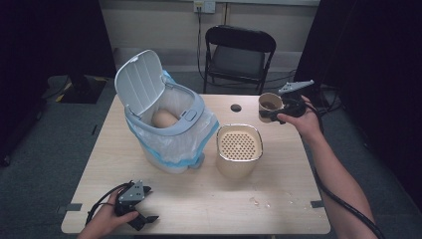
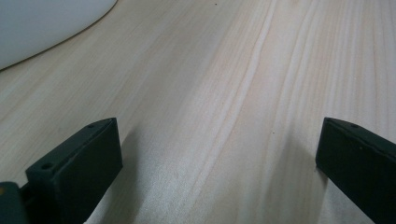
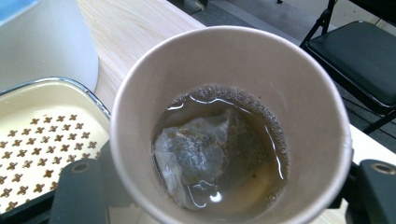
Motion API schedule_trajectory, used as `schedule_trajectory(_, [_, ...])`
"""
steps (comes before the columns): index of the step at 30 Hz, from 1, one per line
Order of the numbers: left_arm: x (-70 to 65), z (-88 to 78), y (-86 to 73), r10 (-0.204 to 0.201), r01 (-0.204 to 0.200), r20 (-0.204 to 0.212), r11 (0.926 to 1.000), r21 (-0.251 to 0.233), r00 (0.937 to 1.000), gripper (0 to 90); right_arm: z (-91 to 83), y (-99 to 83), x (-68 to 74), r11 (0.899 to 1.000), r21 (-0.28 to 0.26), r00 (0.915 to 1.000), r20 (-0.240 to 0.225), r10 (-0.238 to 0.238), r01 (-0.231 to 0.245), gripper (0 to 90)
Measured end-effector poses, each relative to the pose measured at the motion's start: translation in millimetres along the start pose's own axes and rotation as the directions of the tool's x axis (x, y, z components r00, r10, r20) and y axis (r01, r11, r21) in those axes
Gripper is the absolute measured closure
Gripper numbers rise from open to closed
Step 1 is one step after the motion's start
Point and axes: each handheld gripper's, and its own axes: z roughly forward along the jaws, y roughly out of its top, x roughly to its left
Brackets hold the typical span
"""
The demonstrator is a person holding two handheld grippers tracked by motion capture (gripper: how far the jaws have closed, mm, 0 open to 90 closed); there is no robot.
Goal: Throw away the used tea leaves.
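Observation:
A tan paper cup [image 1: 269, 105] hangs above the table's far right corner, held upright in my right gripper [image 1: 276, 115]. In the right gripper view the cup [image 3: 299, 93] holds brown liquid and a soaked tea bag [image 3: 196, 151], and both black jaws press on its sides. My left gripper [image 1: 144, 218] rests on the wooden table [image 1: 209, 199] near its front left edge, jaws wide apart with bare wood between them [image 2: 219, 154]. A cream container with a perforated strainer top [image 1: 239, 149] stands mid-table. A white bin [image 1: 166, 119] with a raised lid and a plastic liner stands at the left.
A black folding chair [image 1: 239, 55] stands behind the table. A round cable hole [image 1: 236, 107] sits near the far edge, left of the cup. Small crumbs [image 1: 259, 201] lie near the front right. A light brown lump lies inside the bin liner.

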Motion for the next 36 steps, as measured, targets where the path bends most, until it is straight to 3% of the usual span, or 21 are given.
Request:
schedule_trajectory(15, [-0.8, 0.0, -0.1, -0.004, 0.004, -0.006, 1.0, -0.001, 1.0, 0.0, -3.9, 9.5, 10.6, 0.997, -0.007, 0.997, 0.03, -0.071, 0.072, 28.5])
schedule_trajectory(26, [-0.9, 0.0, -0.1, -0.006, 0.006, -0.004, 1.0, 0.0, 1.0, 0.0, -10.8, 14.0, 27.9, 0.988, -0.032, 0.9855, 0.081, -0.149, 0.152, 28.9])
schedule_trajectory(30, [-0.9, 0.0, -0.1, -0.006, 0.006, -0.004, 1.0, 0.0, 1.0, 0.0, -14.6, 15.3, 35.4, 0.979, -0.047, 0.9731, 0.128, -0.192, 0.199, 29.1])
schedule_trajectory(32, [-0.9, 0.0, -0.1, -0.006, 0.006, -0.004, 1.0, -0.001, 1.0, 0.0, -15.3, 15.3, 40.5, 0.971, -0.042, 0.9606, 0.16, -0.227, 0.237, 29.1])
schedule_trajectory(34, [-0.7, -0.3, -0.2, -0.004, 0.004, -0.003, 1.0, 0.004, 1.0, 0.0, -15.5, 14.8, 46.4, 0.961, -0.031, 0.9454, 0.193, -0.262, 0.273, 29.2])
schedule_trajectory(36, [-0.7, -0.2, -0.2, -0.004, 0.004, -0.004, 1.0, 0.004, 1.0, 0.0, -15.5, 14.2, 52.5, 0.945, -0.014, 0.9209, 0.23, -0.315, 0.327, 29.3])
